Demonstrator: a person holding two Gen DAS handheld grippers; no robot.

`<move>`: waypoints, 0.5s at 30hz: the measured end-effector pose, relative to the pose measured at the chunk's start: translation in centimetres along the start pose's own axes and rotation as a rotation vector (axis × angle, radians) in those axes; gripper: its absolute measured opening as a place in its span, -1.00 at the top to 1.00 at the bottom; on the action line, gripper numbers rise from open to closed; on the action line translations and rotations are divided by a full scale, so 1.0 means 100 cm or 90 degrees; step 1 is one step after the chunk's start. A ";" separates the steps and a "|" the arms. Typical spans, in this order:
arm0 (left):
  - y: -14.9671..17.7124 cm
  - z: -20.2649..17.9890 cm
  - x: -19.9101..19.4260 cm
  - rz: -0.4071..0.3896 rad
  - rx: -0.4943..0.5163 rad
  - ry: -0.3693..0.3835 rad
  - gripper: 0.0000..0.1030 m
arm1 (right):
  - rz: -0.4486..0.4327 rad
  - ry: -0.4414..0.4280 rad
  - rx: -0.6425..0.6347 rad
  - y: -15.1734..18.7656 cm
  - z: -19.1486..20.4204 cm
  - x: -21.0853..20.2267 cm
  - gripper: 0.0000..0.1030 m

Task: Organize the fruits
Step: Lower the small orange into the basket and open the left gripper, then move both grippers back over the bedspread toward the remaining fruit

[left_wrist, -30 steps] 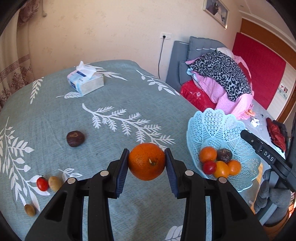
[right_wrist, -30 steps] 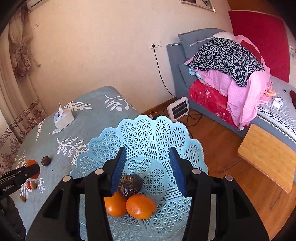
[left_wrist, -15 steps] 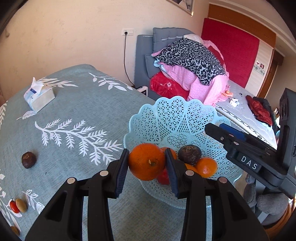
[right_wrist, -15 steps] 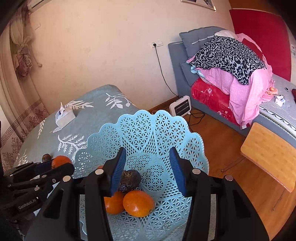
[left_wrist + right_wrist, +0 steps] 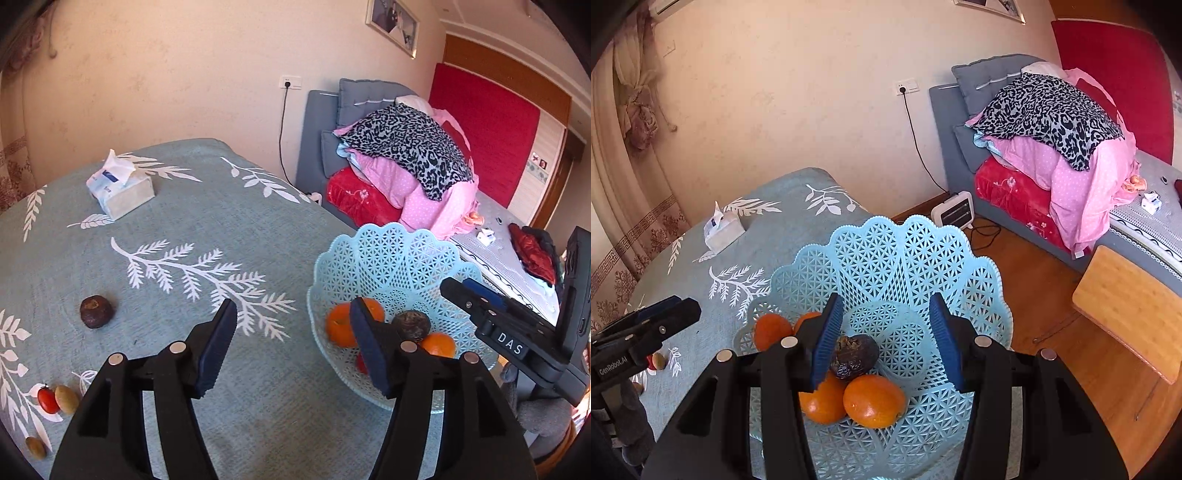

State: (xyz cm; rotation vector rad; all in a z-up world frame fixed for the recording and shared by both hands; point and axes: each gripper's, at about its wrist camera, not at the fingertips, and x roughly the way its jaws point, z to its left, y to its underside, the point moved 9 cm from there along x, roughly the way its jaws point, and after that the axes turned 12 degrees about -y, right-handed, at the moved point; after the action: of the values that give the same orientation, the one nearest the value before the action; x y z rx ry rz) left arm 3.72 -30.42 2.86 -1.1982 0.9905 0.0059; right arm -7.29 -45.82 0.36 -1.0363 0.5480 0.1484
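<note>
Where legible: "DAS" on right claw (image 5: 480,306)

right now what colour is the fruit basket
Light blue lattice basket, clearest in the right wrist view.

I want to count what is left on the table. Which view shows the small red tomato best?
The left wrist view: the tomato lies in the open on the tablecloth, touching a small tan fruit. The right wrist view shows only a red sliver behind the left claw.
</note>
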 end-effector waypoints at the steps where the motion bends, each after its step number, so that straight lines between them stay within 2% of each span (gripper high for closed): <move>1: -0.001 0.006 -0.002 -0.004 -0.005 -0.008 -0.32 | 0.000 -0.001 -0.001 0.000 0.001 0.000 0.03; 4: 0.001 0.023 -0.011 -0.012 -0.024 -0.030 -0.35 | -0.002 -0.003 -0.007 0.001 0.005 -0.001 0.02; 7: 0.005 0.040 -0.019 -0.016 -0.047 -0.049 -0.55 | -0.004 -0.005 -0.013 0.001 0.009 -0.002 0.02; 15: 0.015 0.094 -0.037 -0.023 -0.080 -0.116 -0.56 | -0.002 -0.021 -0.049 0.002 0.038 -0.002 0.02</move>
State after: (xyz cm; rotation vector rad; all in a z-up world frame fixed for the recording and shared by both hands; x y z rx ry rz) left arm 6.69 -20.73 4.21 -1.3060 0.8176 0.1489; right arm -6.17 -42.48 1.71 -1.1086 0.5142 0.1840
